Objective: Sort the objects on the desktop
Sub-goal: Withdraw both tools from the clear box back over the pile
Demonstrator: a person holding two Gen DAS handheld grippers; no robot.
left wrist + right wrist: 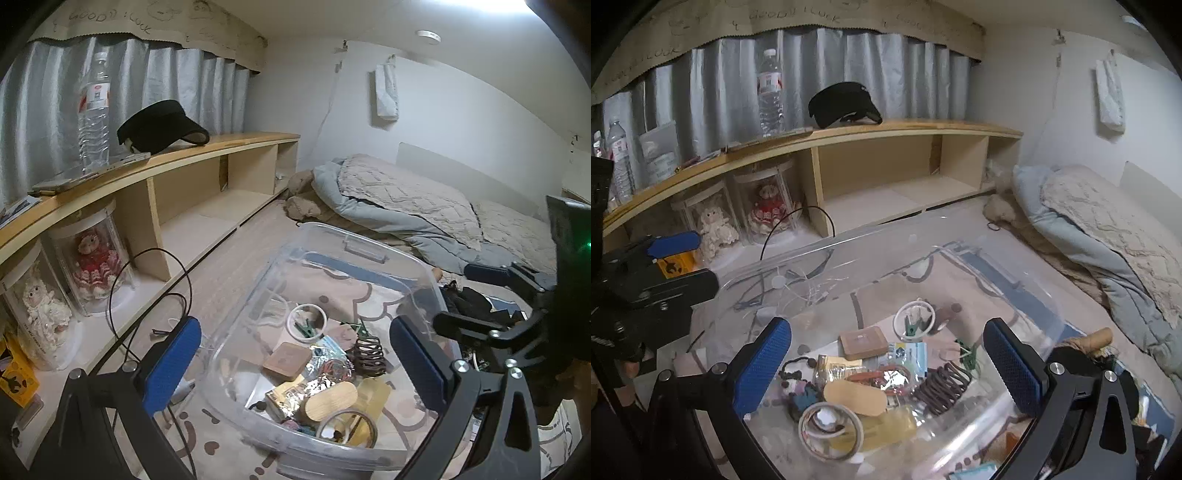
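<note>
A clear plastic bin (pixel 354 251) (pixel 1045 306) sits on the patterned mat and holds several small items: a wooden square coaster (pixel 287 360) (pixel 862 341), a brown hair claw (pixel 369 356) (pixel 943 387), a tape roll (pixel 347 424) (pixel 831 430), a white ring with a green clip (pixel 306 321) (pixel 914 319) and foil packets. My left gripper (pixel 295 362) is open and empty above the bin's near side. My right gripper (pixel 886 362) is open and empty over the bin; it also shows in the left wrist view (pixel 476 291).
A long wooden shelf (pixel 159 162) (pixel 886 129) runs along the left with a water bottle (pixel 94 110), a black visor (pixel 162 127) and two cased dolls (pixel 92 266) below. A black cable (pixel 147 288) loops beside the bin. Bedding (pixel 406 199) lies beyond. Dark clutter (pixel 476 302) lies right of the bin.
</note>
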